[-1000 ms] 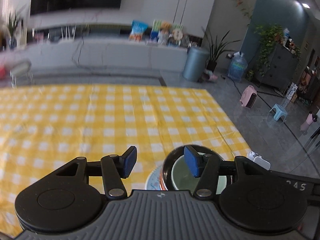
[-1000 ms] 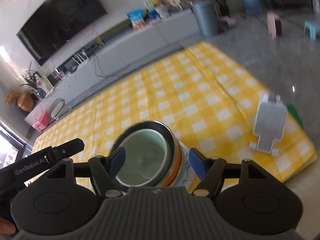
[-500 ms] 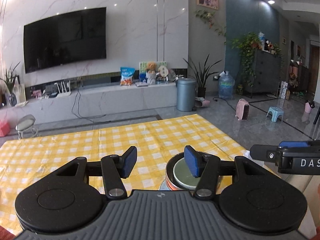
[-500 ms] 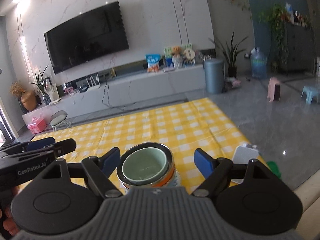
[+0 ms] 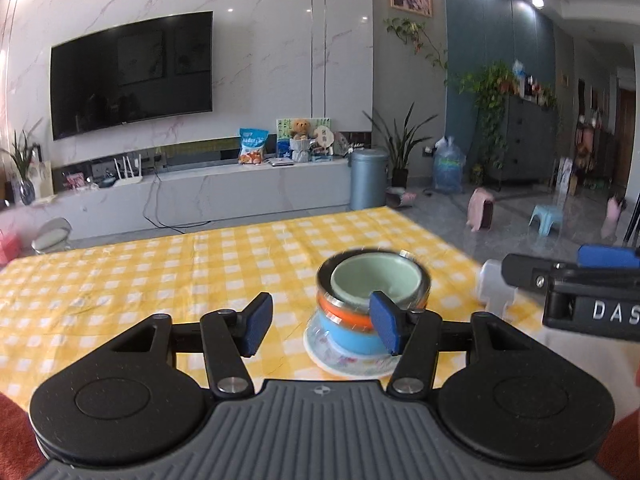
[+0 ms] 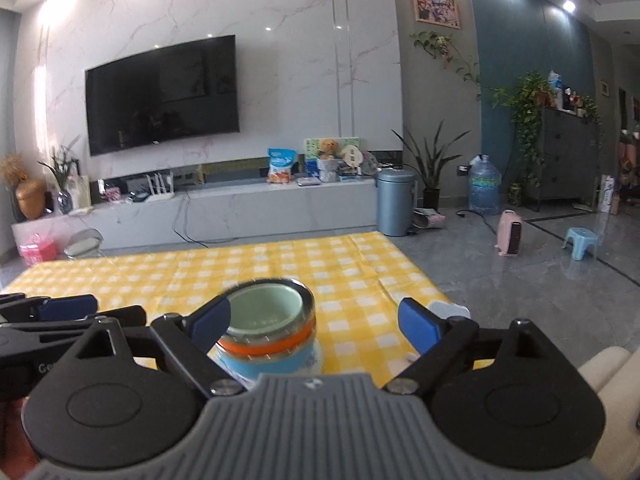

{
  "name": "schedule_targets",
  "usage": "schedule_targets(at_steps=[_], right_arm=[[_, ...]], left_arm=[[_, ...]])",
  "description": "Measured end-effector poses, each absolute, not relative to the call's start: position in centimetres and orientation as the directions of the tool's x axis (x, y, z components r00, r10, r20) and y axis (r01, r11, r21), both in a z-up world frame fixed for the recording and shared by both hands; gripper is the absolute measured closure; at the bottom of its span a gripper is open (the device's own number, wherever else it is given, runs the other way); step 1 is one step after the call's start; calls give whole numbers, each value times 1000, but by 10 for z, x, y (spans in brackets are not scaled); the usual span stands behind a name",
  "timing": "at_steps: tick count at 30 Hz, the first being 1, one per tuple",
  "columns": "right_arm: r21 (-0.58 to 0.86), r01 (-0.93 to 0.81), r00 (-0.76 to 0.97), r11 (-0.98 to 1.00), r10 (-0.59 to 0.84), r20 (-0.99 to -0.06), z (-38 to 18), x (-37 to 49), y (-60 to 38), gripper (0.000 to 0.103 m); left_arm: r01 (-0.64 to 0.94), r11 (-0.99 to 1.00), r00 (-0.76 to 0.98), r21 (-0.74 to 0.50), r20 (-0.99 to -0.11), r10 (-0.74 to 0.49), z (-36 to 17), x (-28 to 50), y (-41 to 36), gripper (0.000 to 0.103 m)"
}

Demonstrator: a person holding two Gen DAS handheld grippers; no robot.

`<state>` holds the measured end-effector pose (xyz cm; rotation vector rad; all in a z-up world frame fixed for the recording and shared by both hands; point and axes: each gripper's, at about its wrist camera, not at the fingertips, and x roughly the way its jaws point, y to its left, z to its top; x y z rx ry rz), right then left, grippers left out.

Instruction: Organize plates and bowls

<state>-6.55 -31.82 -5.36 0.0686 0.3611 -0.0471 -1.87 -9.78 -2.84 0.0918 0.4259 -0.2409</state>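
A stack of bowls (image 5: pixel 372 300) stands on the yellow checked tablecloth (image 5: pixel 160 272): a pale green bowl on top inside a steel one, then orange and blue bowls, on a patterned plate. My left gripper (image 5: pixel 322 326) is just short of the stack with its jaws opening. Its right finger (image 5: pixel 386 326) overlaps the stack's front, and nothing is gripped. In the right wrist view the stack (image 6: pixel 268 328) sits between the widening jaws of my right gripper (image 6: pixel 314 326), close to the left finger (image 6: pixel 210 322), and the pads do not press on it.
A white stand (image 5: pixel 494 284) lies near the table's right edge. The right gripper's body (image 5: pixel 580 280) reaches in from the right in the left wrist view. The left gripper (image 6: pixel 60 312) shows at the left in the right wrist view. Beyond the table are a TV console and a bin.
Both views have dropped from looking down on the stack to near level and pulled back from it. The right jaws have spread wider. The stack stays on the table.
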Motion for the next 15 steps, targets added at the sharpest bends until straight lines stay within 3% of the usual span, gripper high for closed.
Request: schedule_targets(at_steps=[5,15], right_arm=[[6,94,927,996,-85,-365,-71,-67,-313,14],[19,86,914,996,-72,-399,-91,-60,-309,14]], left_arm=[[237,969,888,75,-422,-184,-39,-23,-97,22],[233,970,841,68,-516,-165,-55,-12,-95,20]])
